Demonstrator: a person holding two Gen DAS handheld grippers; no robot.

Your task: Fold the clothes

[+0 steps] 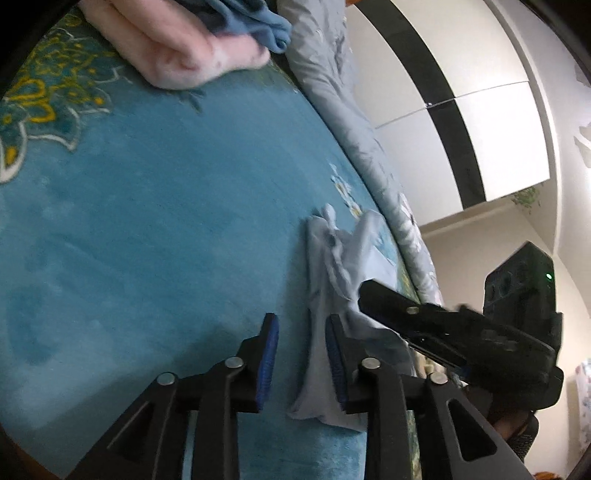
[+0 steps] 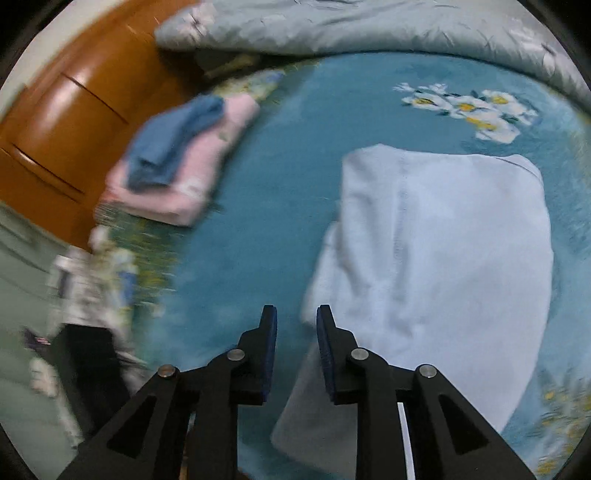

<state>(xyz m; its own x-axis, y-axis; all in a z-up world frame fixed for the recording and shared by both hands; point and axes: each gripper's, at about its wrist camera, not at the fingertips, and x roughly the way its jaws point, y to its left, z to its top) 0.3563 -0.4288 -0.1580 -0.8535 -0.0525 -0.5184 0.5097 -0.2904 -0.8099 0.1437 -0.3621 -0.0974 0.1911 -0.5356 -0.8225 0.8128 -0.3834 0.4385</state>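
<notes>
A pale blue garment [image 2: 443,240] lies flat on the teal bed blanket [image 2: 280,192], partly folded into a tall panel. My right gripper [image 2: 296,312] hovers over its lower left edge with the jaws apart and nothing pinched between them. In the left wrist view the same garment [image 1: 332,266] looks bunched near the blanket's edge. My left gripper [image 1: 303,321] stands open over the garment's near end, and cloth shows beside its right pad [image 1: 334,354]. The right gripper's black finger [image 1: 384,299] rests over the garment from the right.
A folded stack, blue cloth [image 2: 170,147] on pink cloth [image 2: 192,192], sits at the blanket's far left corner [image 1: 184,48]. A grey quilt [image 2: 369,29] is heaped along the far side. Orange wooden furniture [image 2: 55,129] and white wardrobe doors [image 1: 480,129] border the bed.
</notes>
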